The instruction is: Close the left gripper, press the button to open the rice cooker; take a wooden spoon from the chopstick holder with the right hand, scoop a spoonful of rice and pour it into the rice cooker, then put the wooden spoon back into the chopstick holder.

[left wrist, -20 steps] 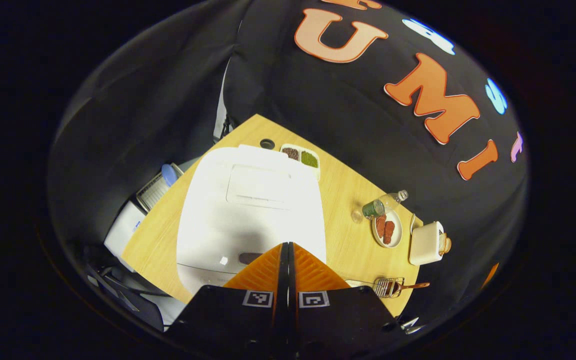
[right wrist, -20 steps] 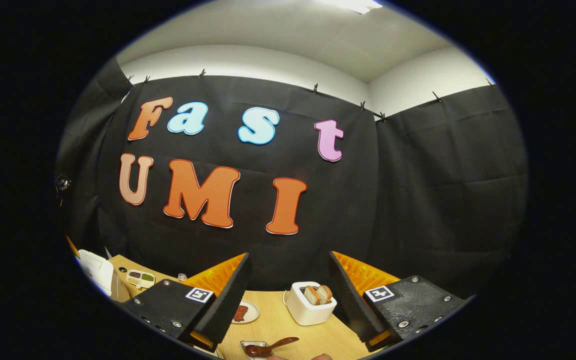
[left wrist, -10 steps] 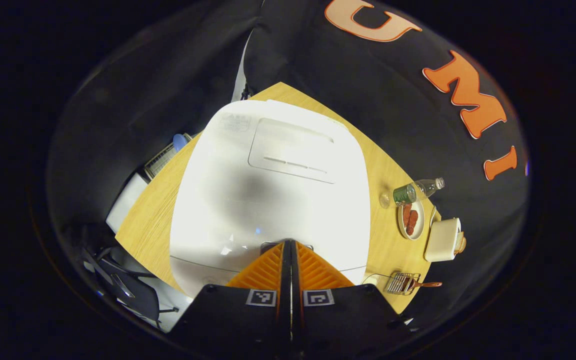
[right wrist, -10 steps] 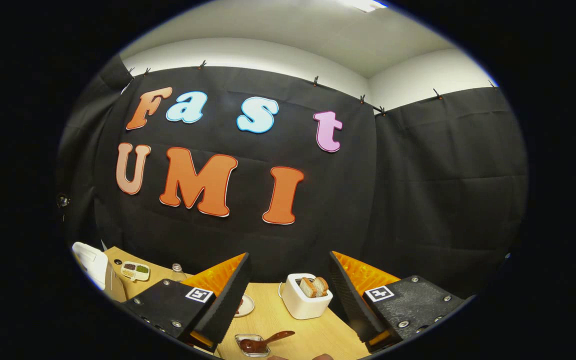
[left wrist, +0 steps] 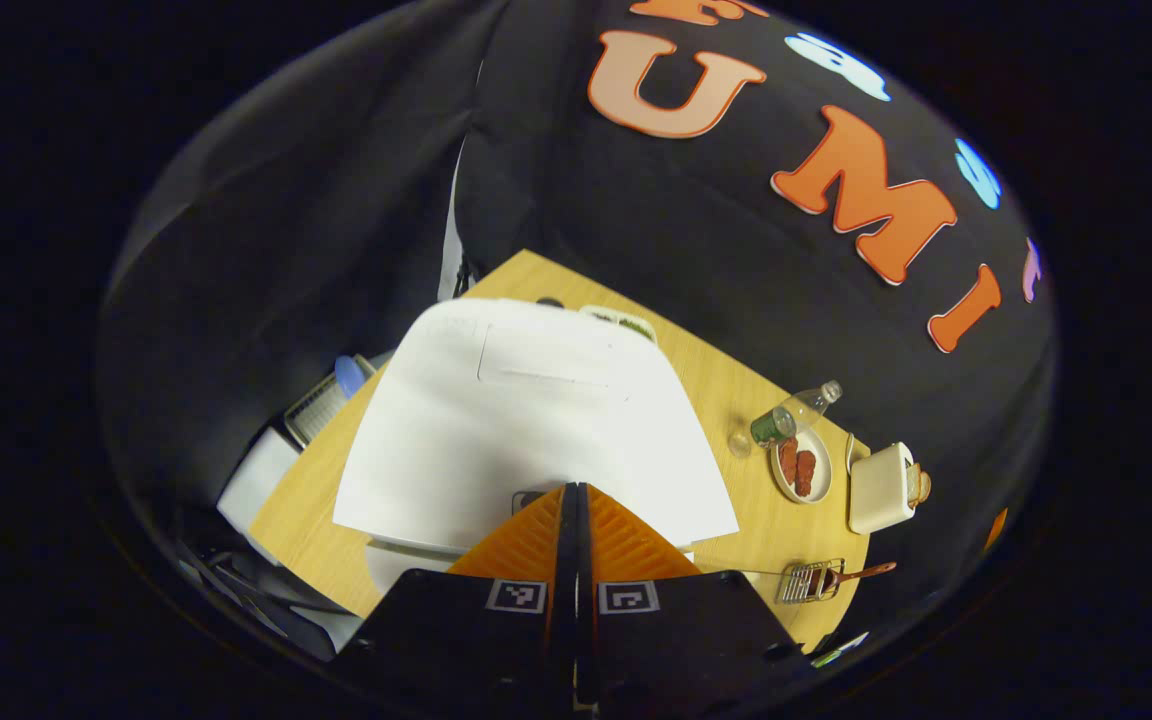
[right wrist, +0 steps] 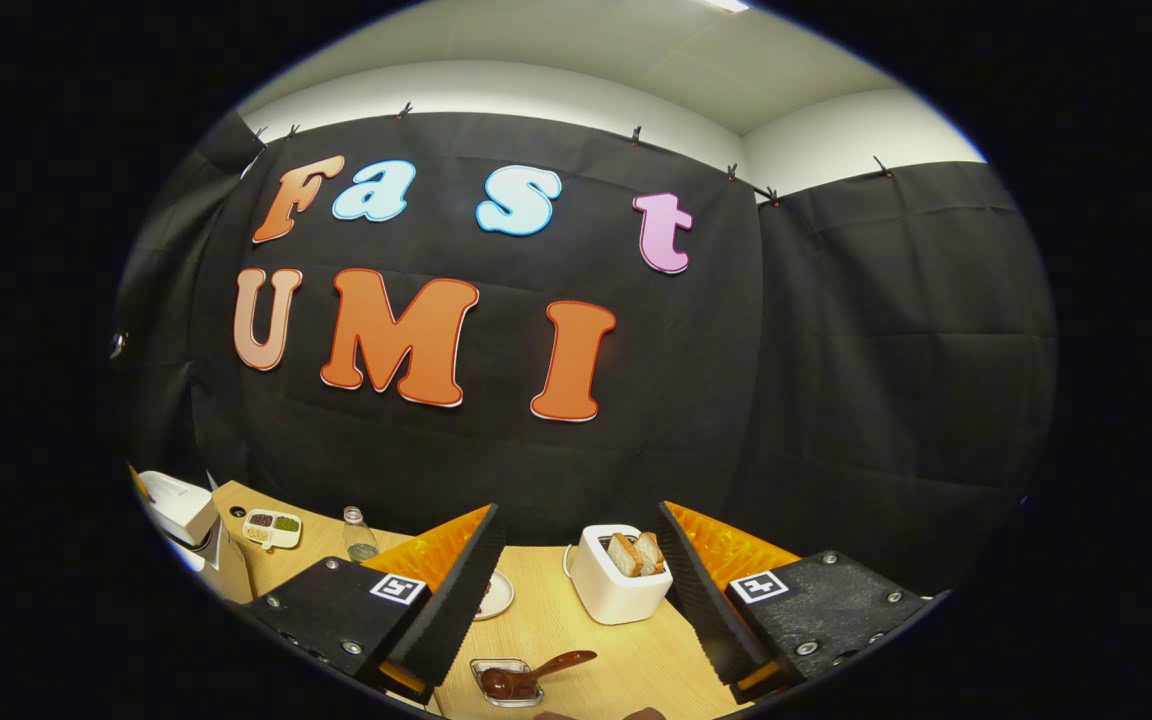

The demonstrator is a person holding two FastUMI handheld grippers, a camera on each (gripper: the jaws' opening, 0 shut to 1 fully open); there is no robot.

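The left hand-held gripper is closed on nothing, its tips at the button on the rice cooker, whose smooth white lid looks lifted. The right hand-held gripper gapes, empty. Just below and ahead of it lies the wooden spoon, handle slanting right out of the wire chopstick holder on the wood-grain table.

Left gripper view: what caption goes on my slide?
Shut left tongs above the white rice cooker, its lid lifting.
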